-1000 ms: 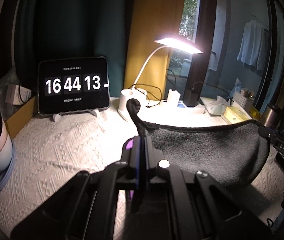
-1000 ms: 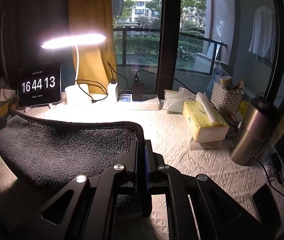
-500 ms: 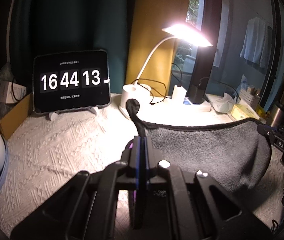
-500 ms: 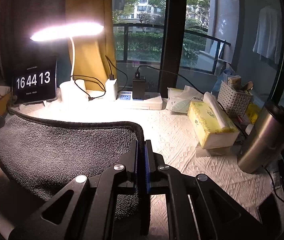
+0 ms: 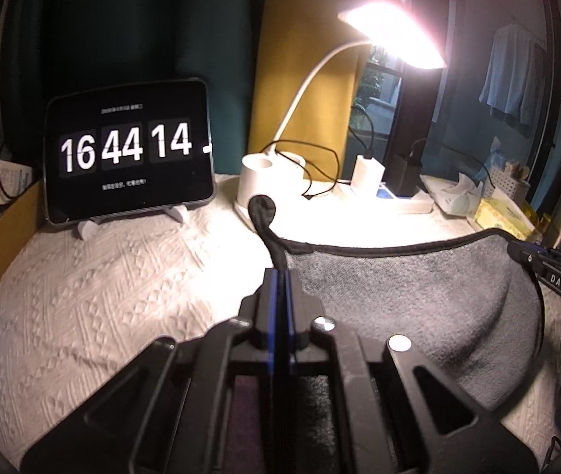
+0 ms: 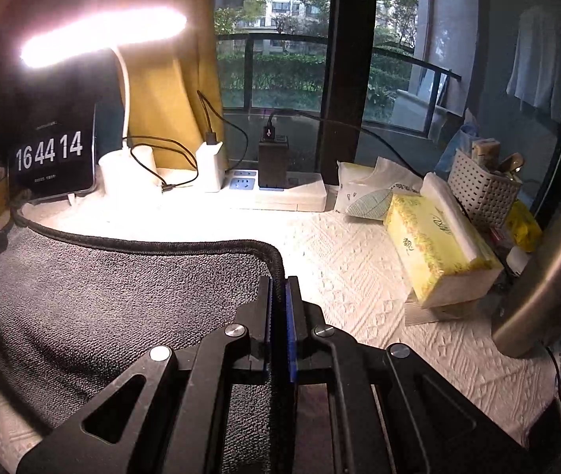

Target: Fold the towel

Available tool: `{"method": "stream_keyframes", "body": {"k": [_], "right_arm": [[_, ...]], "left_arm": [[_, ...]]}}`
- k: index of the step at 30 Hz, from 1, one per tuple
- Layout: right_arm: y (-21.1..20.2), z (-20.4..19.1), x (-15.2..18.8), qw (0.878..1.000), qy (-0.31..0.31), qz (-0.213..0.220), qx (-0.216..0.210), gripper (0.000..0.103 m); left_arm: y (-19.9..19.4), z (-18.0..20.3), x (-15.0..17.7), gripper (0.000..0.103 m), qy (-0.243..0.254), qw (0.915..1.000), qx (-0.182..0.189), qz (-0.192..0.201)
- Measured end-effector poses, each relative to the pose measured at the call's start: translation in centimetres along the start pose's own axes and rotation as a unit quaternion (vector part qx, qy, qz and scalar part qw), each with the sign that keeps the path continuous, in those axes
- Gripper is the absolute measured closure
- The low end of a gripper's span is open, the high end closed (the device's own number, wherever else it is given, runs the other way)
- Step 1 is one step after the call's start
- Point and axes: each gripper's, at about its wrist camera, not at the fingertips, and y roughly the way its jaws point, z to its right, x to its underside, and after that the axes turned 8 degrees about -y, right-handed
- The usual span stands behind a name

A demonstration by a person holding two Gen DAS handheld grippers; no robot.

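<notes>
Grey towel [image 5: 418, 300] is held stretched above the table [image 5: 95, 284], one corner clamped in the left gripper [image 5: 279, 276], another in the right gripper [image 6: 278, 282]; no fold is yet laid.

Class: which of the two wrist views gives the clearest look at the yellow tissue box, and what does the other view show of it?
The right wrist view. There the yellow tissue box sits large and unobstructed on the white cloth, tissue sticking out of its top. In the left wrist view it is small, far at the right edge, just beyond the towel's raised hem.

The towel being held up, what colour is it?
The towel is dark grey with a black stitched edge, clearest in the right wrist view.
</notes>
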Motion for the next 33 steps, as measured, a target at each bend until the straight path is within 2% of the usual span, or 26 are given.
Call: {"method": "stream_keyframes", "body": {"k": [14, 20, 33], "right_arm": [[4.5, 0.4, 0.2, 1.000, 0.003, -0.026, -0.003, 0.096], [5.9, 0.4, 0.6, 0.999, 0.005, -0.040, -0.006, 0.096], [8.2, 0.5, 1.1, 0.996, 0.014, -0.081, -0.019, 0.096]], "left_arm": [[5.1, -0.6, -0.3, 0.099, -0.004, 0.9991, -0.009, -0.042], [7.1, -1.0, 0.1, 0.099, -0.006, 0.9969, -0.018, -0.077], [8.9, -1.6, 0.7, 0.098, -0.014, 0.9922, -0.028, -0.121]]}}
